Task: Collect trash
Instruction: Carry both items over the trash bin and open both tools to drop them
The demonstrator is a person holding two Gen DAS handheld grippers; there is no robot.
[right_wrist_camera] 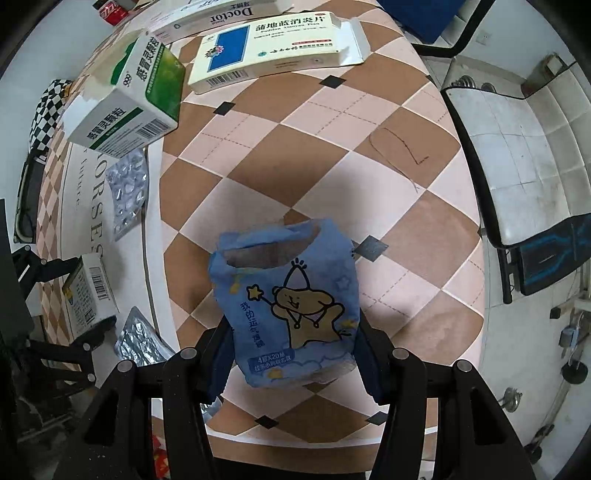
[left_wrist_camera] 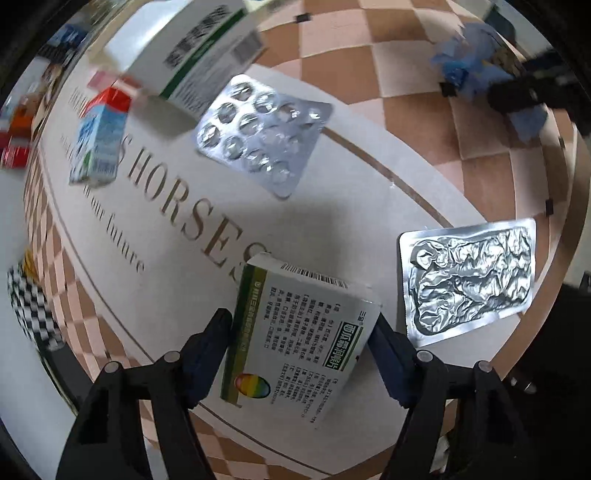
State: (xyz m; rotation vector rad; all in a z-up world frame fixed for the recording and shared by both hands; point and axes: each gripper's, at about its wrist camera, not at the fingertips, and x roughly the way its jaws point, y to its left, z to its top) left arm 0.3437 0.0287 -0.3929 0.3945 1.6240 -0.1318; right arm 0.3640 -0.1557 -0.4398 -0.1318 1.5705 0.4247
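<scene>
My left gripper (left_wrist_camera: 301, 332) is shut on a white and green medicine box (left_wrist_camera: 295, 332), held just over the white printed mat (left_wrist_camera: 177, 229). The box and gripper also show in the right wrist view (right_wrist_camera: 86, 295) at the left edge. My right gripper (right_wrist_camera: 291, 328) is shut on a blue tissue packet (right_wrist_camera: 291, 310) with a cartoon bear, above the checkered tabletop (right_wrist_camera: 332, 166). The packet appears in the left wrist view (left_wrist_camera: 476, 70) at the far right. A crumpled foil blister (left_wrist_camera: 469, 280) lies right of the box. A silver pill blister (left_wrist_camera: 258, 133) lies further back.
A large green and white box (right_wrist_camera: 125, 103), a cream box with a blue panel (right_wrist_camera: 269, 48) and a "Doctor" box (right_wrist_camera: 221, 14) lie at the back. A small blue carton (left_wrist_camera: 98, 144) stands at left. A chair (right_wrist_camera: 517, 155) is beyond the table's right edge.
</scene>
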